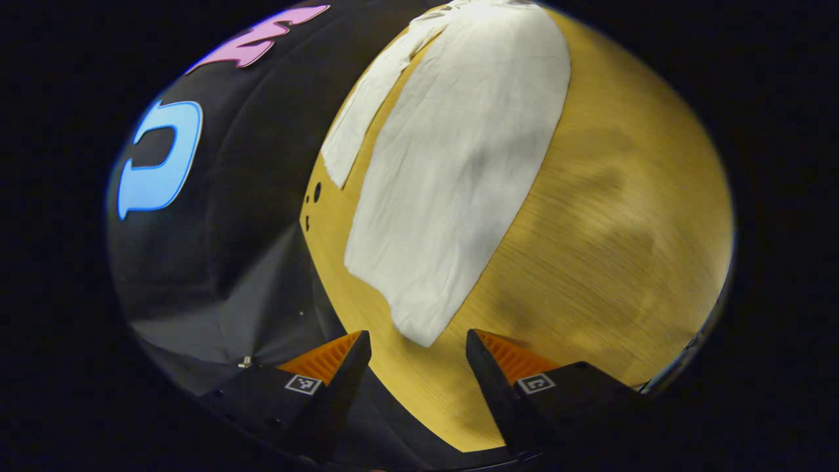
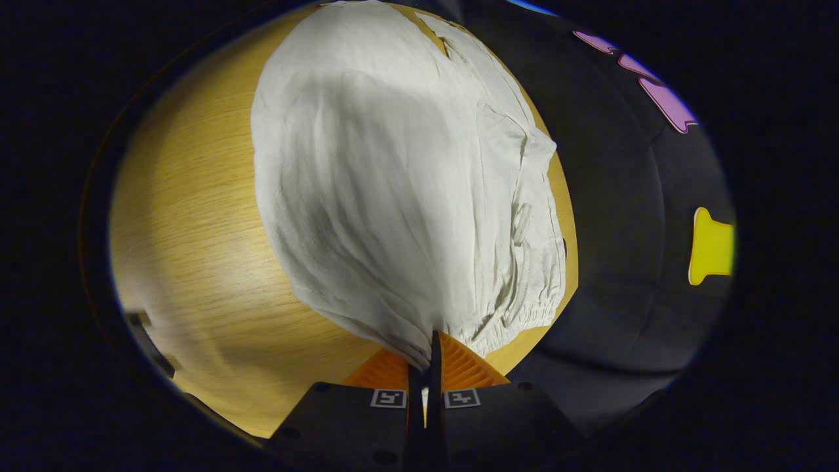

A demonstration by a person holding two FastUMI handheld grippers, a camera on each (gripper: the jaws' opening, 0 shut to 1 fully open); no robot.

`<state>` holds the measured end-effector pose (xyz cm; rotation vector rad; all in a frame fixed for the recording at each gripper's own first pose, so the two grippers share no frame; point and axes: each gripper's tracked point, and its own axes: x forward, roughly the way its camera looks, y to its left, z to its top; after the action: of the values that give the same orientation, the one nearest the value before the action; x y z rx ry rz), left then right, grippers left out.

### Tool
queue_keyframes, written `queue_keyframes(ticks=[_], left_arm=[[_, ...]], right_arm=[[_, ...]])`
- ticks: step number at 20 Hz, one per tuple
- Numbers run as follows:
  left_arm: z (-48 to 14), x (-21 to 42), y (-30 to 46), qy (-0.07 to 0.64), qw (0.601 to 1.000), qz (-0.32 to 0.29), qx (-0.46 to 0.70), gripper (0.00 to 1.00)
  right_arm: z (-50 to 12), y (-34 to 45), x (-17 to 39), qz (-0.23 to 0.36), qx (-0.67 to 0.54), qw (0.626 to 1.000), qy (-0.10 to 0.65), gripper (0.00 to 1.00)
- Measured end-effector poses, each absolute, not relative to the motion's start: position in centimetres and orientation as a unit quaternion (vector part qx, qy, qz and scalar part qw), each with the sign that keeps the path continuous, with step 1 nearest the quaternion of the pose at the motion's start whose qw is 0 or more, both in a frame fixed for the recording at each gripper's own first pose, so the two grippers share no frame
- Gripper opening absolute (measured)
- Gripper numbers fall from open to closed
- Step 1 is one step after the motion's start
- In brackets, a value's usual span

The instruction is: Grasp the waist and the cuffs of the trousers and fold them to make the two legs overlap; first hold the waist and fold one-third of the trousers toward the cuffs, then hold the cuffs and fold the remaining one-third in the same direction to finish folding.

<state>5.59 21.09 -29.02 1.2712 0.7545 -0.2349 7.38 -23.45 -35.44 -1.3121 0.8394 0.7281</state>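
Your right gripper (image 2: 429, 357) is clenched on the gathered waist edge of the trousers (image 2: 393, 196), which spread away ahead of it across the wooden table (image 2: 190, 229). Your left gripper (image 1: 418, 351) stands released with nothing between its fingers; the cuff end of the trousers (image 1: 452, 177) lies just ahead of its tips. The cloth looks thin, light and limp, so it will likely sag and crease. Pinch the cuff at its hem corner, through both layers if you can.

wooden table (image 1: 590, 216), perhaps small holes (image 1: 316, 192)
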Motion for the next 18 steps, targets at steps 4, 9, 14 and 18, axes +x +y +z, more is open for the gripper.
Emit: queue_keyframes(ticks=[4,9,14,18], left_arm=[[-29.2,8.2,19.7,0.31,0.675,-0.176,0.646,0.75],[-29.8,8.1,19.2,0.334,0.644,-0.234,0.648,0.47],[-30.5,8.6,19.2,0.366,0.649,-0.244,0.621,0.17],[-30.2,9.1,19.2,0.357,0.659,-0.211,0.627,0.05]], right_arm=[[-35.5,-23.4,7.3,0.318,-0.579,0.652,0.373,0.06],[-35.6,-23.4,7.2,0.319,-0.594,0.641,0.367,0.06],[-35.6,-23.4,7.2,0.318,-0.597,0.639,0.366,0.06],[-35.5,-23.4,7.2,0.315,-0.605,0.637,0.358,0.06]])
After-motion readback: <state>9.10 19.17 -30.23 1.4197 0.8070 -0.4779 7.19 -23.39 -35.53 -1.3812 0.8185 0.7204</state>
